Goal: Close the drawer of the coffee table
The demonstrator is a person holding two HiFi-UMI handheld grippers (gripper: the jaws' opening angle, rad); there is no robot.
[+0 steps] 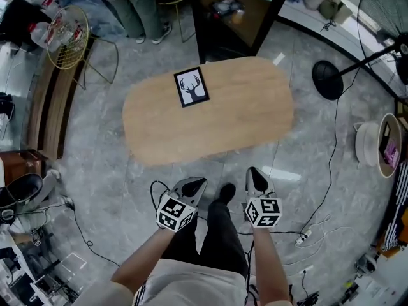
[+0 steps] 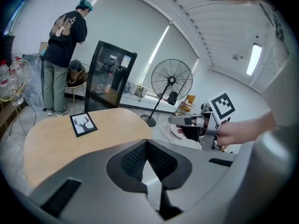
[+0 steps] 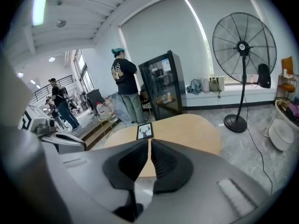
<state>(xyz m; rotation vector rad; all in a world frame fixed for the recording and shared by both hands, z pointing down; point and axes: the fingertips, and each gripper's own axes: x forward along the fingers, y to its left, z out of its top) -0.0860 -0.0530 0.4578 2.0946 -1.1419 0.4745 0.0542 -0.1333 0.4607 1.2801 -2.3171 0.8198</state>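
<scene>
The oval wooden coffee table (image 1: 236,113) stands on the grey floor ahead of me, with a black-framed deer picture (image 1: 191,87) lying on its top. No drawer shows in any view. My left gripper (image 1: 197,183) hangs in the air just short of the table's near edge, shut with nothing between its pads (image 2: 135,160). My right gripper (image 1: 254,173) hangs beside it, level with it, also shut and empty. In the left gripper view the right gripper (image 2: 180,120) shows at the right, in a hand.
A standing fan (image 1: 328,78) with its cable is at the table's right. A black glass-door cabinet (image 1: 236,11) stands behind the table, and a person (image 2: 63,55) stands at the back left. A wire chair (image 1: 67,37), a round basket (image 1: 386,145) and floor cables (image 1: 315,228) lie around.
</scene>
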